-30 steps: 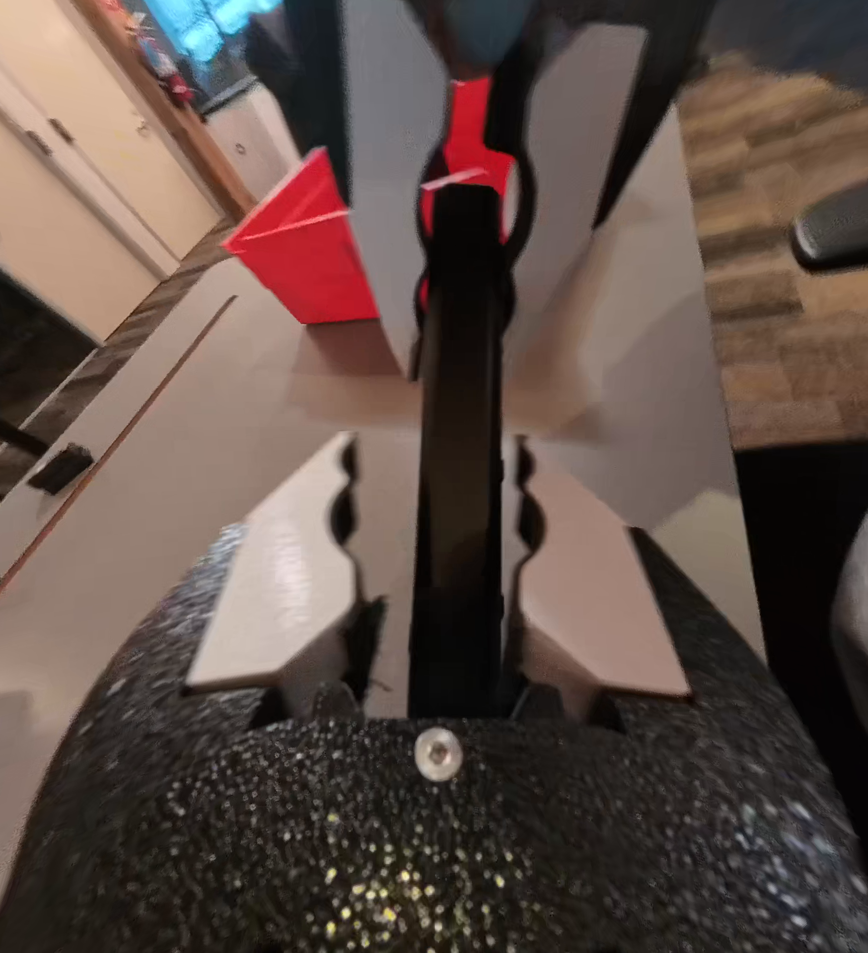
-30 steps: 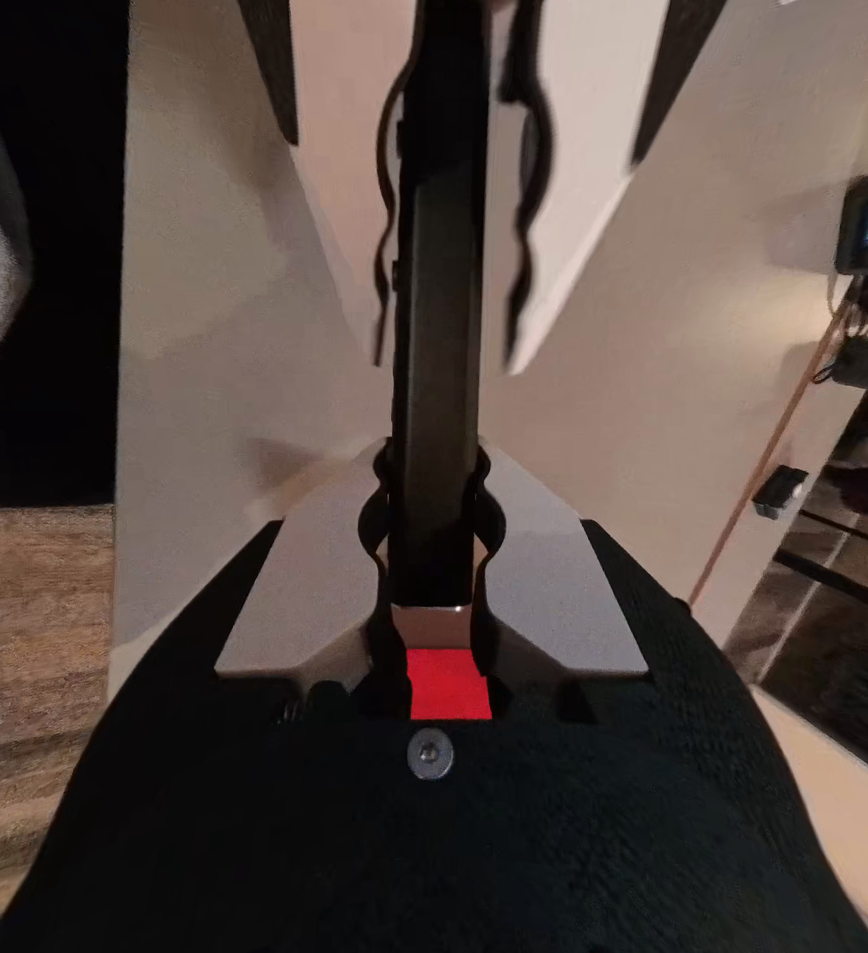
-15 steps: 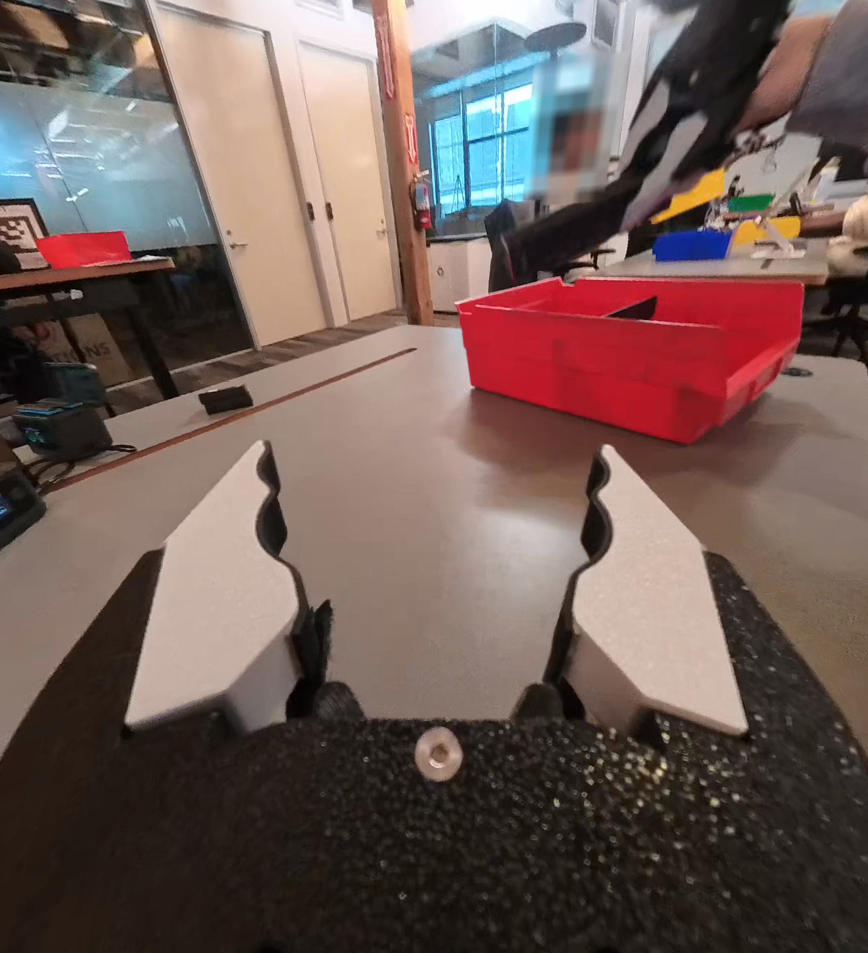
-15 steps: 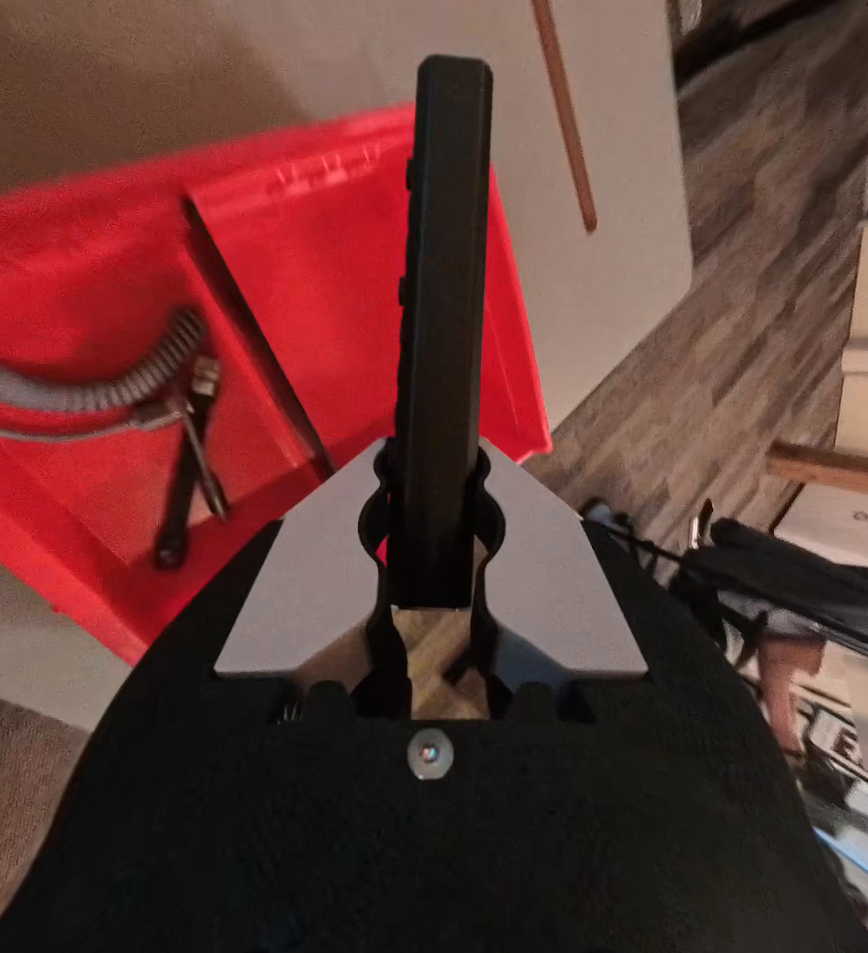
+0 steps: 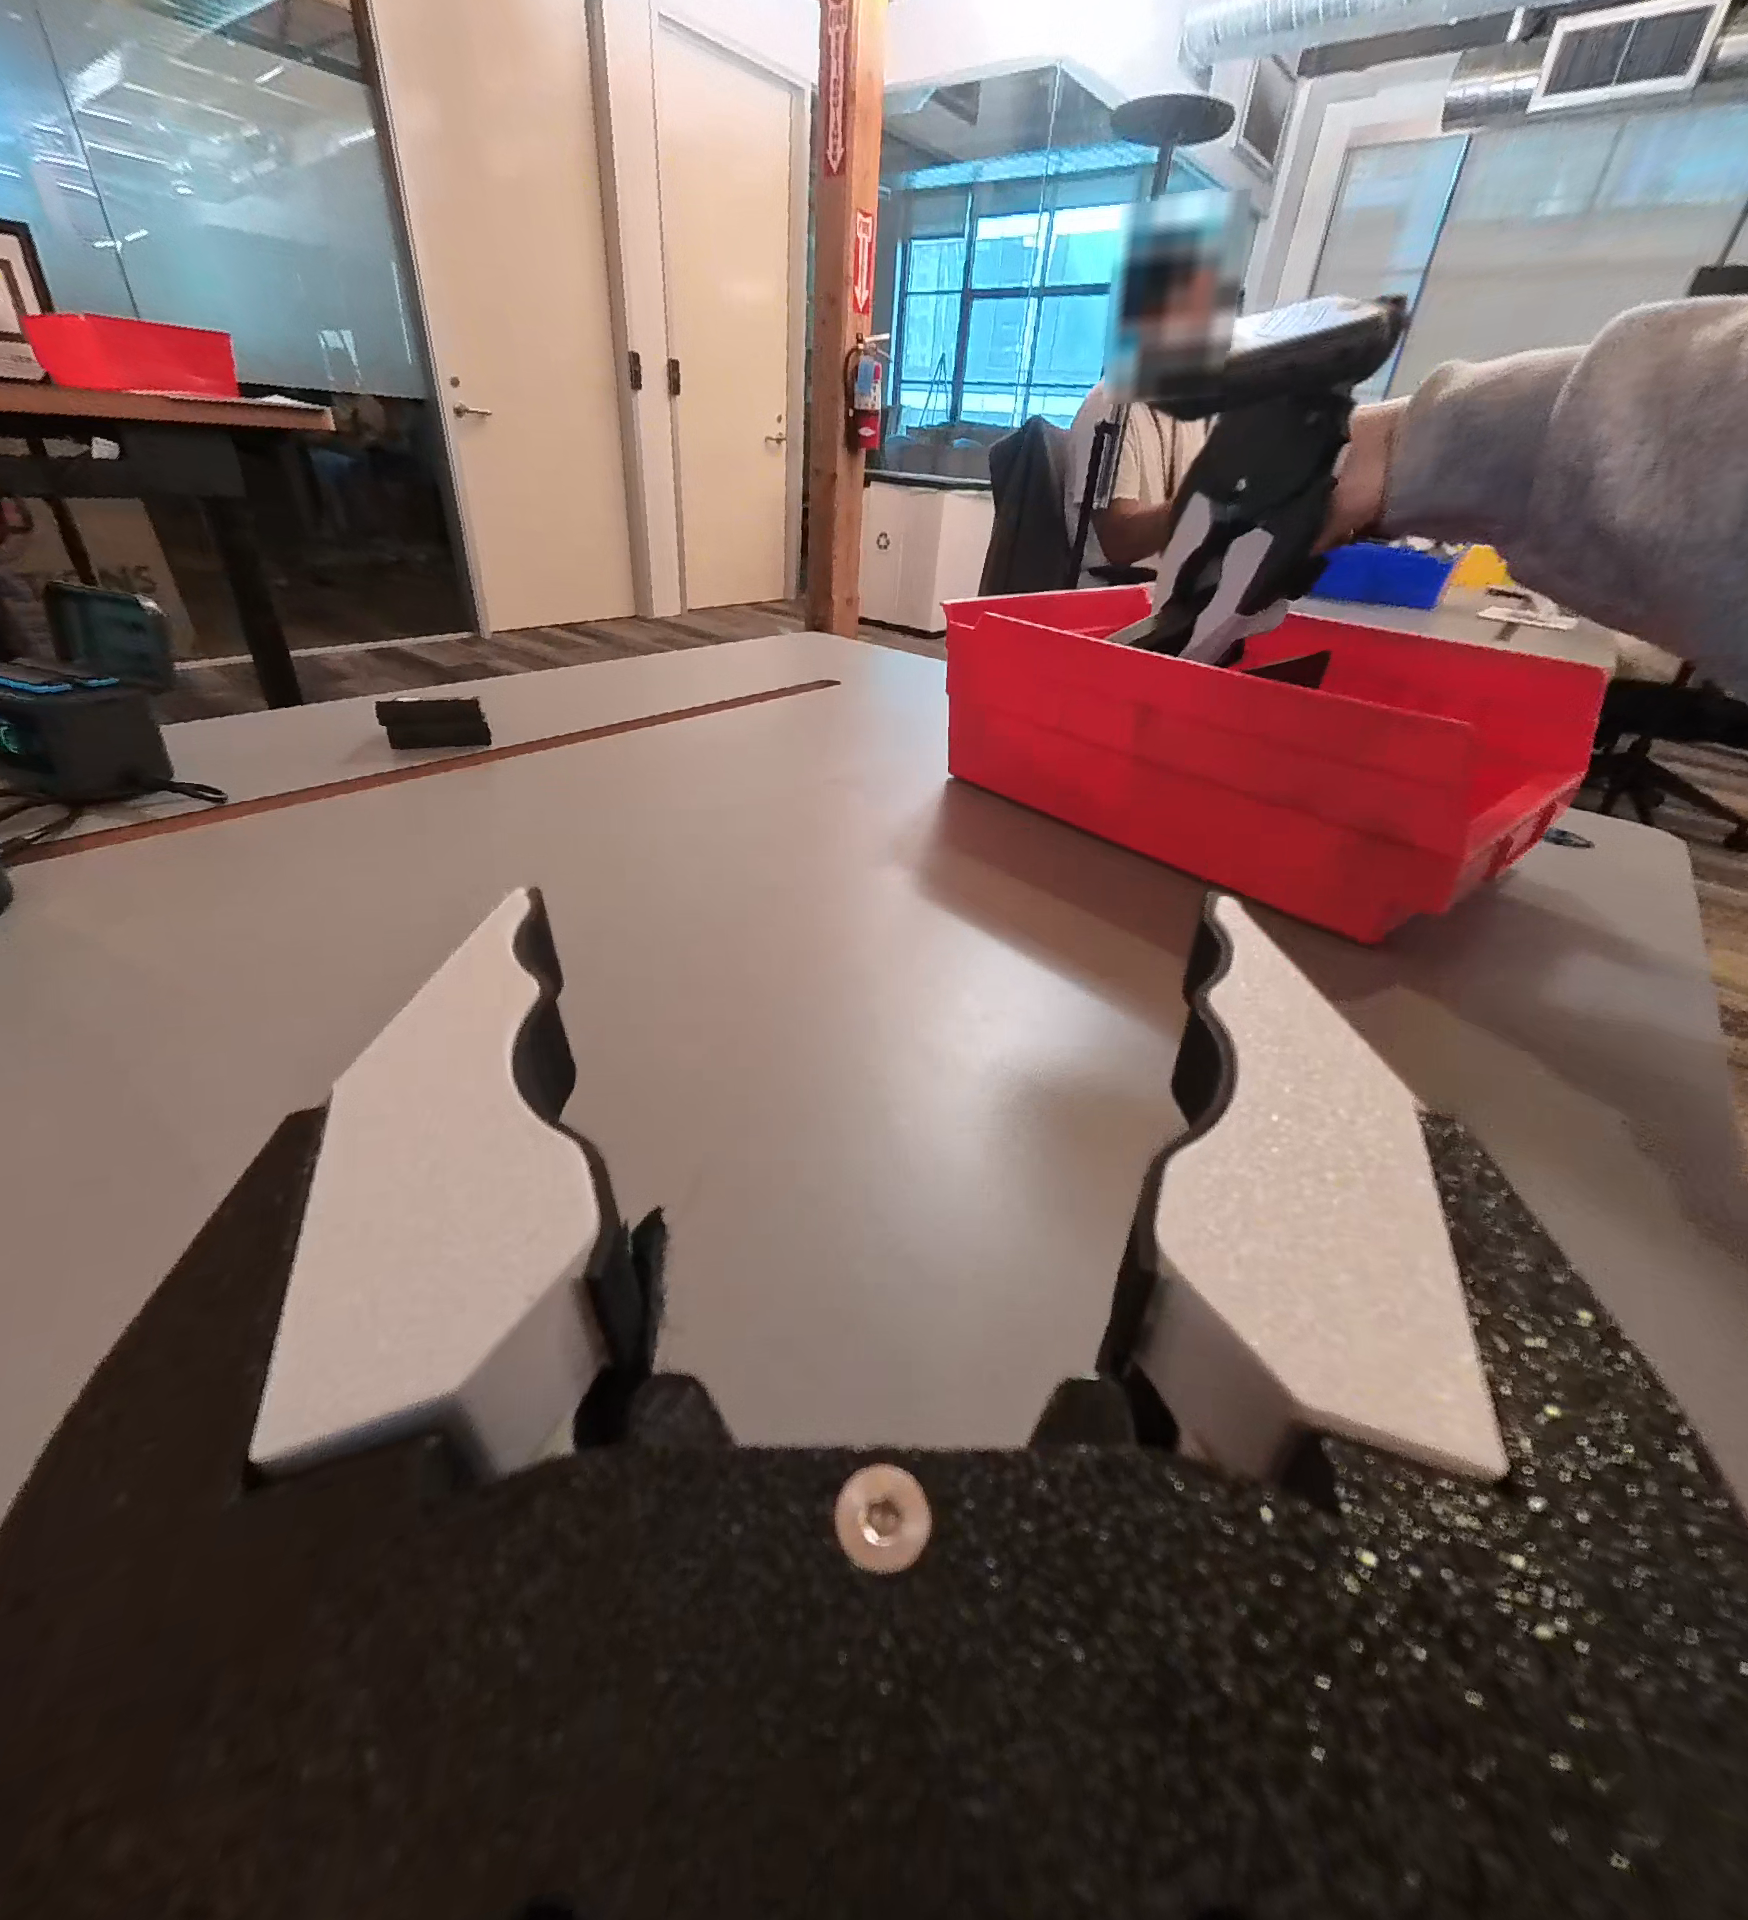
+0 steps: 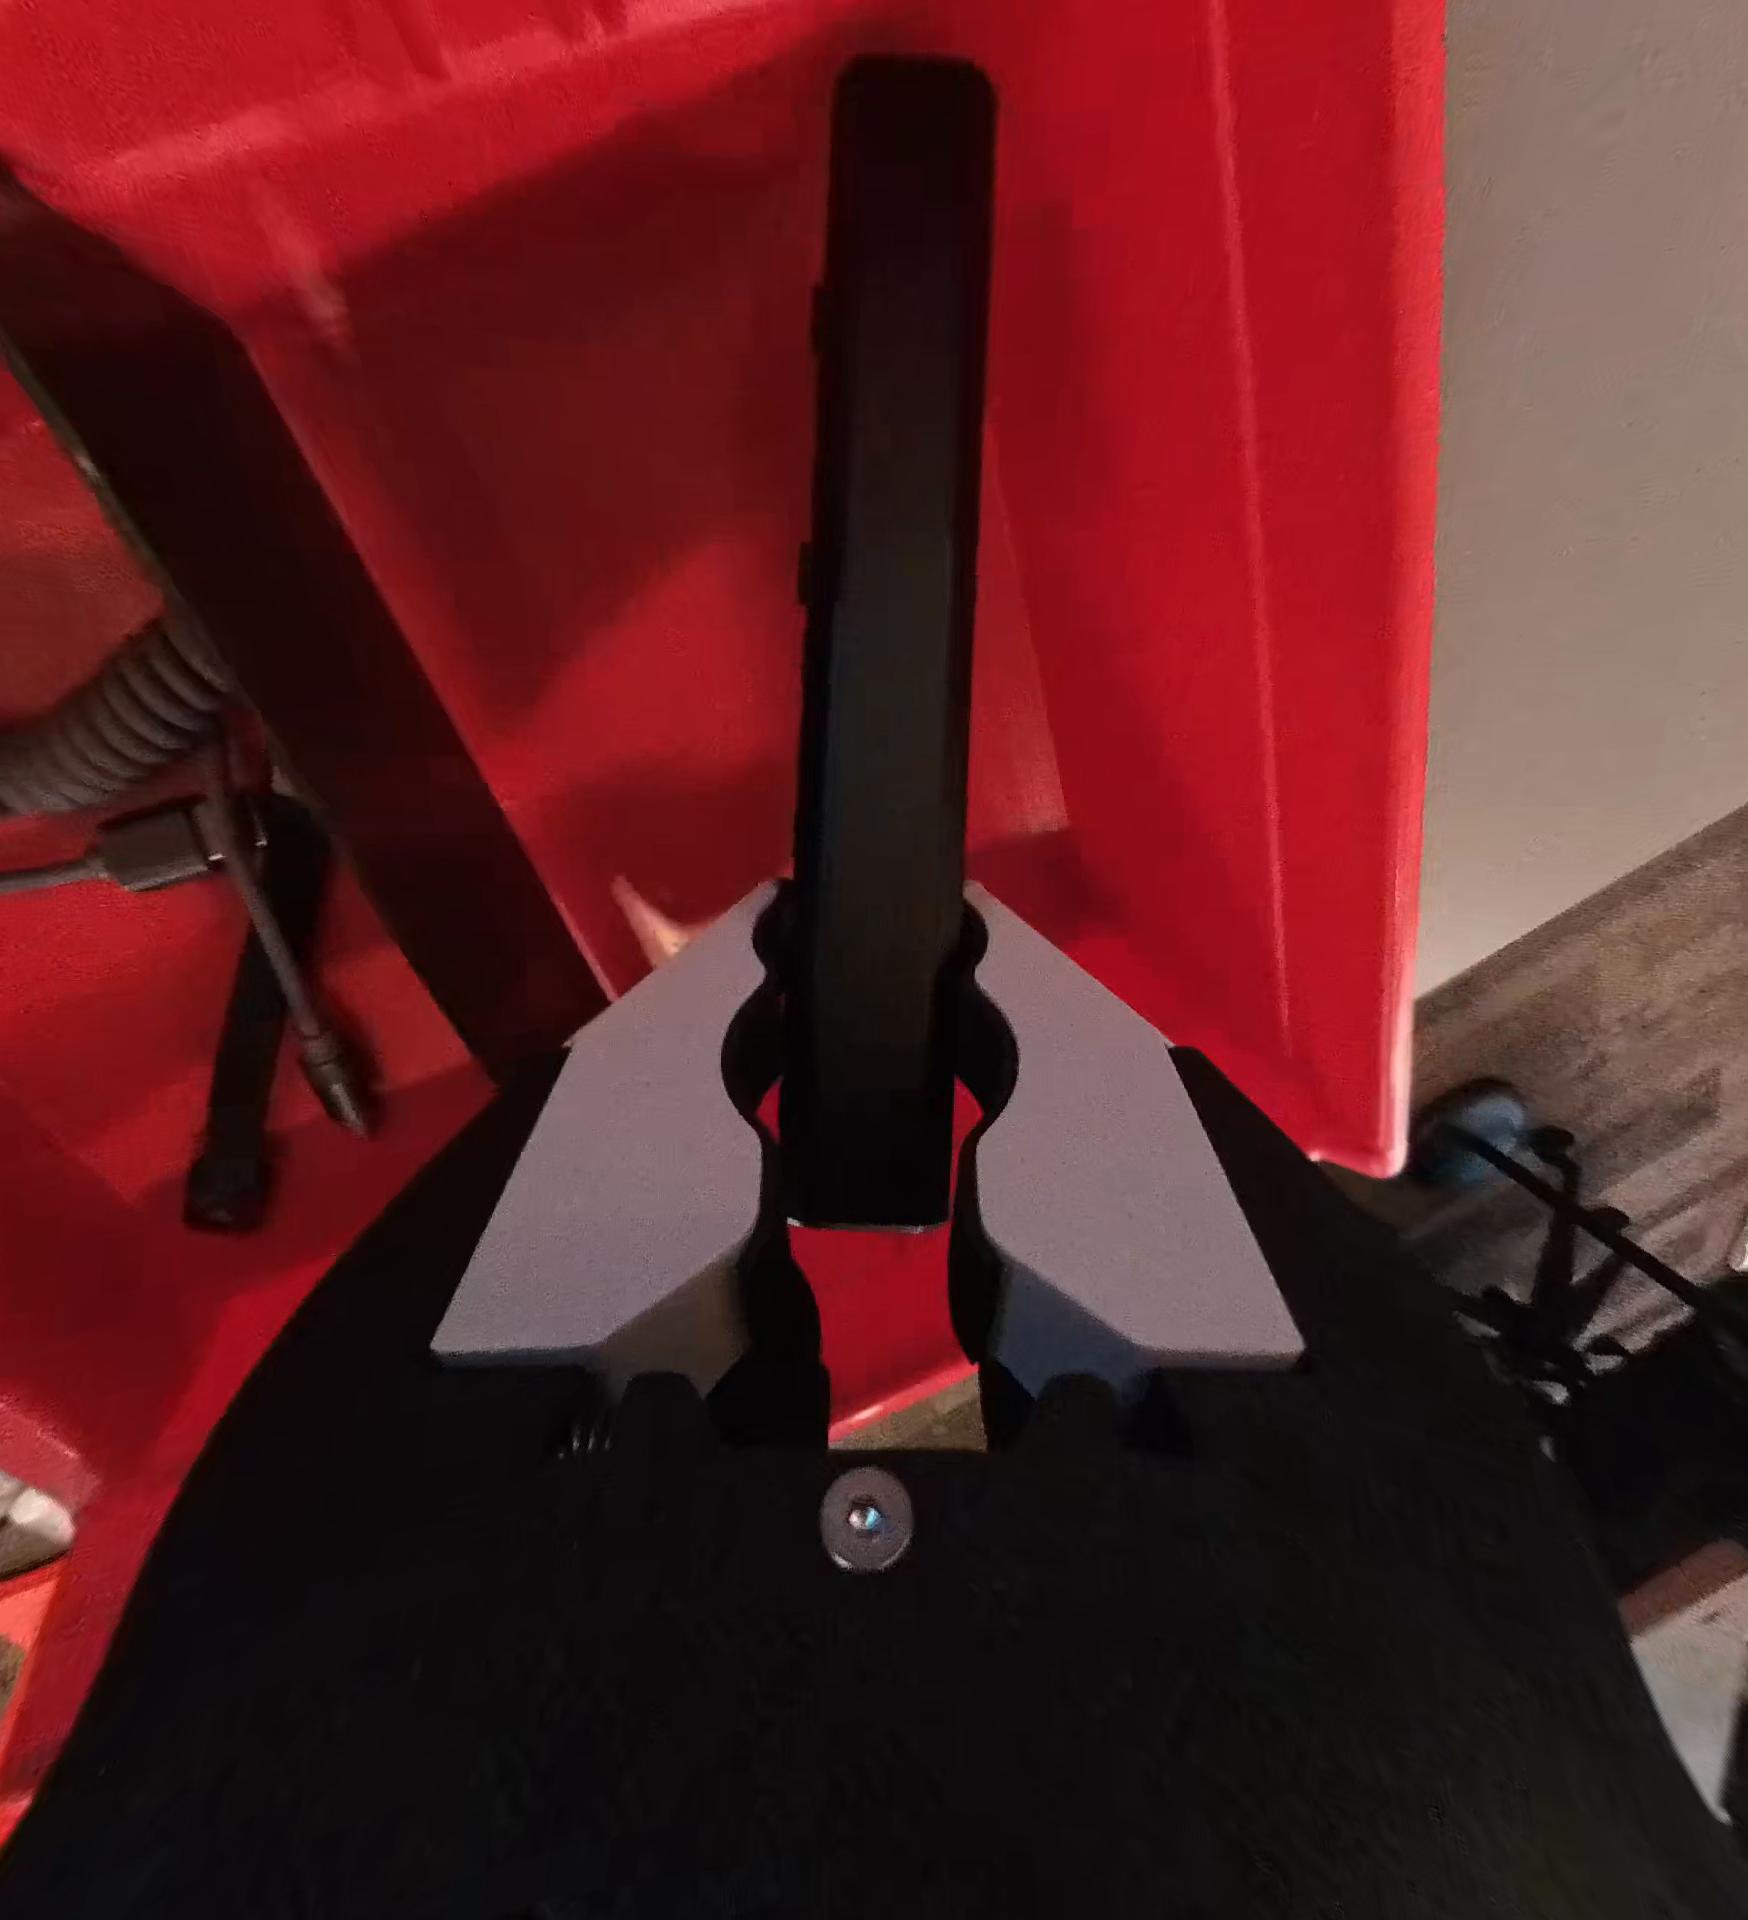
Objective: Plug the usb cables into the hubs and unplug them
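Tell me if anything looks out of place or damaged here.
Nothing stands out. The right gripper holds the black hub upright over the red bin, cables lie beside its divider, and the left gripper is open.

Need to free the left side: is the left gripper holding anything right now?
No, the left gripper stands open with only the bare grey table top showing between its pale grey fingers.
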### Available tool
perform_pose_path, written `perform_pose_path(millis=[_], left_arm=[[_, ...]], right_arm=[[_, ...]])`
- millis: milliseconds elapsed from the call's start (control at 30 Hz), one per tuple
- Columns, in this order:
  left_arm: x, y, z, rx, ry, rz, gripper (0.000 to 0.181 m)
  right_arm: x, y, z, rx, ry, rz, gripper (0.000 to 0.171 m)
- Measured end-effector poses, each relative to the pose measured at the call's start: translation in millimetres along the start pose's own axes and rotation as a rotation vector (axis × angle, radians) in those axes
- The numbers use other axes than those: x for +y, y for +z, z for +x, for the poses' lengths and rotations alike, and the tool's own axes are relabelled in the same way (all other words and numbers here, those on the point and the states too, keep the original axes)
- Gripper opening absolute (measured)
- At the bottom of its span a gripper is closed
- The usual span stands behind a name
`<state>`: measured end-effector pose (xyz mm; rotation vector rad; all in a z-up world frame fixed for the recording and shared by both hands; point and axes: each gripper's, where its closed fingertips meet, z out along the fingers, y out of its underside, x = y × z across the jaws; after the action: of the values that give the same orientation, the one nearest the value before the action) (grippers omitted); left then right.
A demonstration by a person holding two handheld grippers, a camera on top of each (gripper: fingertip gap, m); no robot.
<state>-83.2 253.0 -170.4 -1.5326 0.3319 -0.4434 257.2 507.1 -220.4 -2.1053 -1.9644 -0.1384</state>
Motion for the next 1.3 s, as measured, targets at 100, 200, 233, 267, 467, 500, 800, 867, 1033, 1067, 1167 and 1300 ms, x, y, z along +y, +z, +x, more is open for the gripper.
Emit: perform_pose_path(millis=[100, 200, 233, 267, 467, 500, 800, 867, 1033, 1067, 1167, 1300], left_arm=[[1, 2, 0, 0.001, 0.002, -0.008, 0.116], [1, 2, 0, 0.001, -0.003, -0.008, 0.116], [1, 1, 0, 0.001, -0.005, -0.008, 0.116], [2, 1, -1, 0.000, -0.006, -0.008, 0.116], [4, 2, 2, -0.005, 0.025, -0.021, 0.116], [4, 3, 2, -0.005, 0.026, -0.023, 0.116], [2, 0, -2, -0.027, 0.016, -0.013, 0.115], [2, -1, -3, -0.037, 0.017, -0.012, 0.112], [3, -3, -10, -0.095, 0.033, -0.015, 0.101], [3, -3, -9, -0.096, 0.039, -0.018, 0.101], [4, -4, -8, -0.102, 0.062, -0.027, 0.099], [6, -1, -3, -0.095, 0.108, -0.051, 0.098]], right_arm=[[13, 9, 1, -0.050, 0.035, -0.084, 0.027], [29, 19, -1, -0.088, 0.082, -0.184, 0.027], [34, 22, -1, -0.091, 0.106, -0.214, 0.027], [37, 24, 1, -0.078, 0.126, -0.237, 0.030], [36, -14, 29, 0.169, 0.133, -0.249, 0.067], [28, -29, 35, 0.257, 0.128, -0.217, 0.072], [-196, -150, -130, 0.475, 0.184, 0.817, 0.066], [-229, -153, -154, 0.587, 0.237, 0.958, 0.059], [-290, -111, -170, 0.756, 0.254, 1.254, 0.040], [-295, -94, -173, 0.700, 0.275, 1.276, 0.040], [-305, -80, -203, 0.503, 0.183, 1.354, 0.039], [-300, -81, -204, 0.549, 0.141, 1.393, 0.029]])
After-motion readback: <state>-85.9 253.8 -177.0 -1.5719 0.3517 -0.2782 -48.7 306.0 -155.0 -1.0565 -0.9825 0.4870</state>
